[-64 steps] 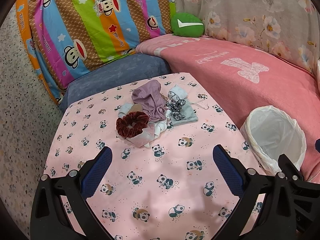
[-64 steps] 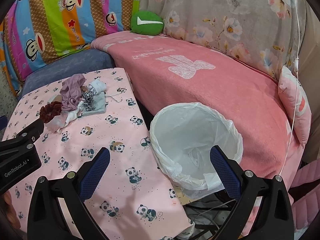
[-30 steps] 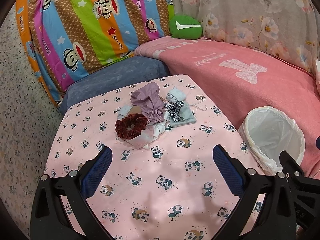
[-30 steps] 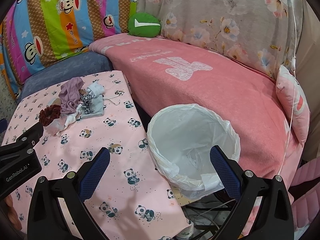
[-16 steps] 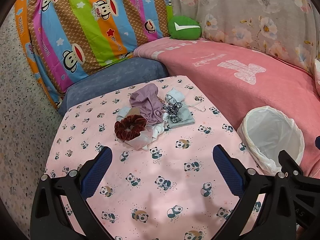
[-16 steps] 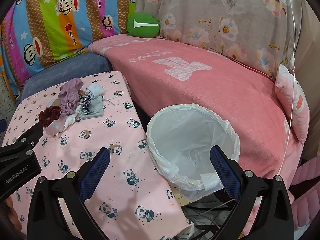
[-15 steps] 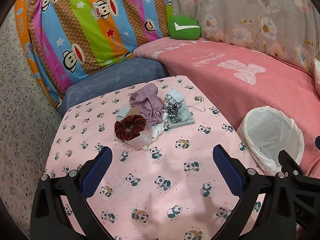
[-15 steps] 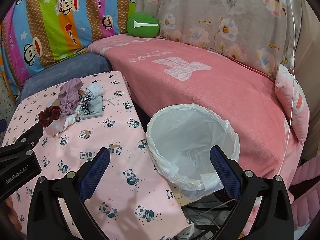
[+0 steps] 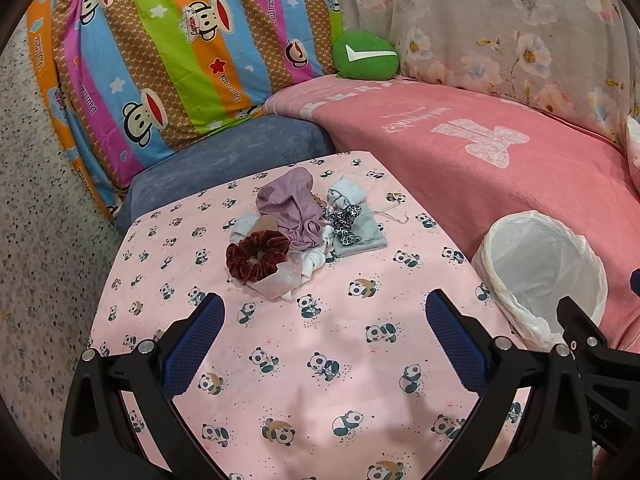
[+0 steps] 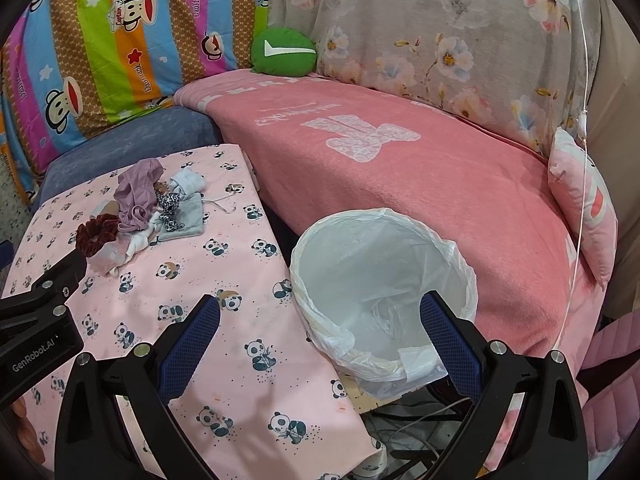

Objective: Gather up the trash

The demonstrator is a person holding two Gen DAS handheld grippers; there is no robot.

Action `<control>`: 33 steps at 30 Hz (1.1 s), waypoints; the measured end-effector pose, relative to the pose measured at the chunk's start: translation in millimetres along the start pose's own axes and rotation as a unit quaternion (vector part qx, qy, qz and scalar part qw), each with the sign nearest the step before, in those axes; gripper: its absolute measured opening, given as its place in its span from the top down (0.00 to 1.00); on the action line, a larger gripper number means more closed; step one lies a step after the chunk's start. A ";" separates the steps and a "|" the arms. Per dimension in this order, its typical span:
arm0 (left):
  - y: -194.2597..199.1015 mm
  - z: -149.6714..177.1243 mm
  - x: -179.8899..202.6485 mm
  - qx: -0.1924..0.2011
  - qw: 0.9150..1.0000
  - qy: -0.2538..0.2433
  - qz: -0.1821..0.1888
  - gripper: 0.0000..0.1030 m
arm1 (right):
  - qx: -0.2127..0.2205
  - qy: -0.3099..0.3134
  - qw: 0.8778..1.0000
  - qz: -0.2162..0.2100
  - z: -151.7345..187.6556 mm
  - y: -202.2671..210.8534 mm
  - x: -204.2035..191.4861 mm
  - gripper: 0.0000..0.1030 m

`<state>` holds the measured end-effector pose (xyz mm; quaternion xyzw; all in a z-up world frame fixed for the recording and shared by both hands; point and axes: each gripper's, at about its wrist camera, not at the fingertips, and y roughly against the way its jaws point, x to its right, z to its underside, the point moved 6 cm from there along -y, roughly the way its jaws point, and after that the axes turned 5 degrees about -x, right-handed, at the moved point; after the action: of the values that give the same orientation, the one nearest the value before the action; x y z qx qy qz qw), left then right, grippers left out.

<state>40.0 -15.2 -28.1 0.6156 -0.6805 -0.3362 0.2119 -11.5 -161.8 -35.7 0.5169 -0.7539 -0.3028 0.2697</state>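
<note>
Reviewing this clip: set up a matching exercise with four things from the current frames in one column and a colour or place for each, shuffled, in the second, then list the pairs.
Things:
1. scrunchie
2. trash bin
3. round cushion
4. left gripper

Descriptions:
A. green, on the back of the sofa
B. lined with a white bag, beside the panda-print table
C. dark red, at the near edge of the pile
D. open, above the panda cloth

Pairs: 1-C, 2-B, 3-A, 4-D

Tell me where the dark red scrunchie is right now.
In the left wrist view the dark red scrunchie lies on the panda-print cloth, at the left front of the small pile, touching the purple fabric.
</note>
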 end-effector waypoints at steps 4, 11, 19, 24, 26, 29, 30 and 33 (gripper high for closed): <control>-0.5 0.8 1.0 0.000 1.000 -0.002 0.001 0.07 | 0.001 0.000 1.000 0.000 -0.4 0.1 0.3 0.05; -5.0 -1.7 1.7 0.002 1.000 -0.006 0.007 0.07 | 0.000 -0.005 1.000 0.006 -2.6 -2.2 2.6 0.05; -9.5 -1.6 2.0 0.006 1.000 -0.013 0.013 0.07 | -0.004 -0.009 1.000 0.010 -4.9 -8.2 1.2 0.05; -13.8 -2.4 0.9 0.004 1.000 -0.015 0.017 0.07 | -0.003 -0.010 1.000 0.014 -6.6 -10.2 -0.4 0.05; -15.0 -3.3 0.2 0.005 1.000 -0.016 0.019 0.07 | -0.002 -0.013 1.000 0.016 -7.9 -11.5 -0.6 0.05; -19.4 -6.0 -3.1 0.007 1.000 -0.013 0.027 0.07 | -0.002 -0.018 1.000 0.019 -10.6 -14.3 -0.8 0.05; -22.5 -6.4 -5.8 0.005 0.999 -0.010 0.034 0.07 | -0.002 -0.020 1.000 0.019 -11.2 -15.7 -1.1 0.05; -33.3 -6.7 -13.4 -0.002 0.999 -0.005 0.048 0.07 | -0.003 -0.025 1.000 0.016 -14.2 -20.6 -3.0 0.05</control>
<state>69.9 -3.9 -45.8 0.5801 -0.7098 -0.3296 0.2259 12.4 -167.4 -41.6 0.4960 -0.7677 -0.3138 0.2571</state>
